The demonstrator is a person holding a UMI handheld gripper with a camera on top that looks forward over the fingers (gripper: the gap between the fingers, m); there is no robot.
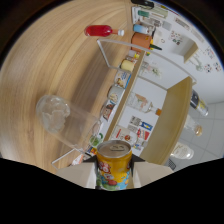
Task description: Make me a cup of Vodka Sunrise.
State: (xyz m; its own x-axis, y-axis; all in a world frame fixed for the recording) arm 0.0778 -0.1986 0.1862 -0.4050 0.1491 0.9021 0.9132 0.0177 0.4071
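Observation:
A yellow drink can [114,162] with a silver pull-tab top sits between my two pale fingers [75,175], and my gripper [114,176] is shut on it, a finger pressing each side. Beyond the fingers and off to one side, a clear plastic cup [54,114] holding ice stands on the wooden table [50,60]. Much farther away, a bottle of red liquid [100,31] lies on the same table. The scene looks tilted from where I am.
A clear acrylic rack [111,50] runs along the table's far side, lined with several cans and bottles [122,79] and an orange container [141,40]. Behind it are a light wooden panel [176,115] and white walls.

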